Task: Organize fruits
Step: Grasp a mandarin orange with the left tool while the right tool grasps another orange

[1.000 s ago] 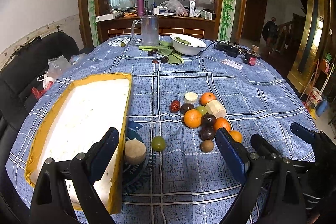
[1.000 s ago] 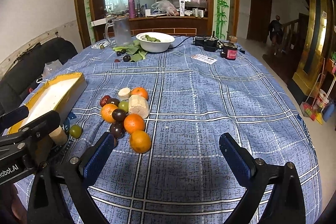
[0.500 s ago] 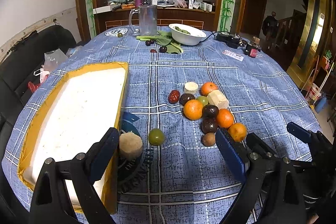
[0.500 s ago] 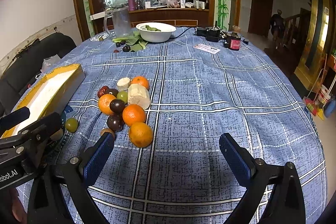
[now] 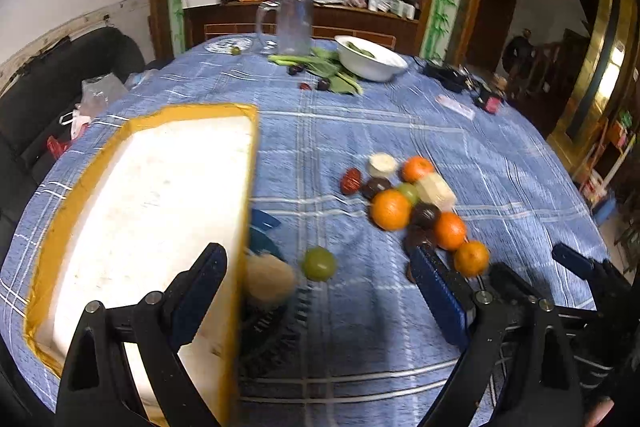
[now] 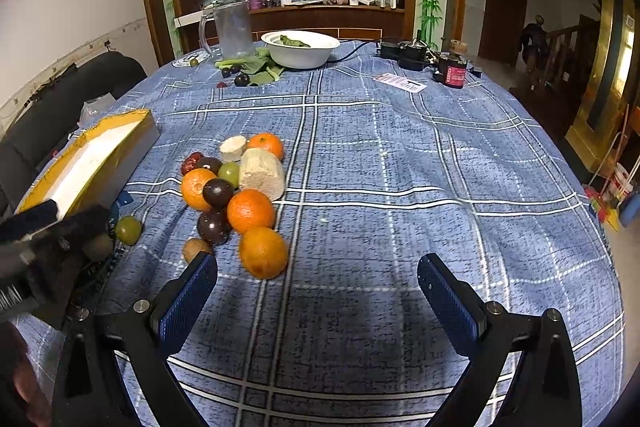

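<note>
Left gripper (image 5: pixel 320 291) spread wide, a green fruit (image 5: pixel 319 263) between its fingers; right gripper (image 6: pixel 316 291) likewise spread, fruit pile (image 6: pixel 236 195) just beyond its left finger; no writing legible.

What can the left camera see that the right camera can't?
Only the left camera looks down into the yellow-edged box, showing its white inside, and shows the left tool, open. Only the right camera shows the small brown fruit whole and the right tool, open. Both show the pile of oranges and the green fruit.
</note>
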Available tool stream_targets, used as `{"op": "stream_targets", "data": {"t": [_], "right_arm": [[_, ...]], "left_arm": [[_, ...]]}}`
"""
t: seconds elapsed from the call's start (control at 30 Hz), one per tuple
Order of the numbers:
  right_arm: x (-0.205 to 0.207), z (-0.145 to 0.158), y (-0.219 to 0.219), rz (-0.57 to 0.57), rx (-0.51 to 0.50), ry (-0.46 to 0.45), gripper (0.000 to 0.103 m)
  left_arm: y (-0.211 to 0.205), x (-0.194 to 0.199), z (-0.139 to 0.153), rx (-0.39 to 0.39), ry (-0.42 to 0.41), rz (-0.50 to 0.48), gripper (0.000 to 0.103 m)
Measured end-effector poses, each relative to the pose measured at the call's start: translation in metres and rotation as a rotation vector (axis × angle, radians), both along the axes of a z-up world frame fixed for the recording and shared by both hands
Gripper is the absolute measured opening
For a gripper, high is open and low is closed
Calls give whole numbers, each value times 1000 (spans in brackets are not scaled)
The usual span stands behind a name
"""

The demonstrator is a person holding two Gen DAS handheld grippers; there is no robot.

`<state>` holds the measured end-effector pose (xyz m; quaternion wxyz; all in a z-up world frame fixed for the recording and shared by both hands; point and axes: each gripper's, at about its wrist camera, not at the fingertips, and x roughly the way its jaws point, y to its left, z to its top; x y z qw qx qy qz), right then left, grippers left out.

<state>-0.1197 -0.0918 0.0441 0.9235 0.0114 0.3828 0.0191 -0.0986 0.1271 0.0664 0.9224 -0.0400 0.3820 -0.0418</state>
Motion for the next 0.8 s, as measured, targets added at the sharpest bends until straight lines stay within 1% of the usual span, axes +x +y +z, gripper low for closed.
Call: {"op": "stream_targets", "data": {"t": [0.17,0.27,0.33,0.4,0.47,0.53,0.6,0.63,0.67,0.7,0.73,0.77,0.8], "right_arm": [[5,0,-11,-14,3,13,102],[9,-2,-11,5,20,29,100],[14,-5,-8,42,33,50,95],[17,-8,-4,70,33,68,82],[22,-11,0,98,29,90,76],[27,-15,4,124,28,105,75],[30,-16,7,143,37,113,73],[31,-16,9,152,39,114,72],[32,-17,10,159,40,116,69],[33,-18,12,169,42,120,66],[35,-20,13,178,46,127,63],[37,-22,14,187,54,137,56],[39,-24,15,199,69,150,52]], "left_arm": [[27,4,6,-19,-12,47,93],[29,7,2,-13,-6,27,93],[23,10,-1,-16,8,-4,93],[16,12,-3,-38,21,-46,92],[10,15,-5,-62,36,-82,84],[1,19,-7,-70,53,-108,83],[-8,24,-8,-58,62,-128,77],[-13,28,-10,-57,74,-144,71],[-19,32,-11,-58,86,-159,66],[-24,36,-13,-57,97,-174,63],[-30,41,-16,-51,107,-182,57],[-34,46,-19,-45,119,-187,54],[-38,52,-22,-47,133,-191,54]]}}
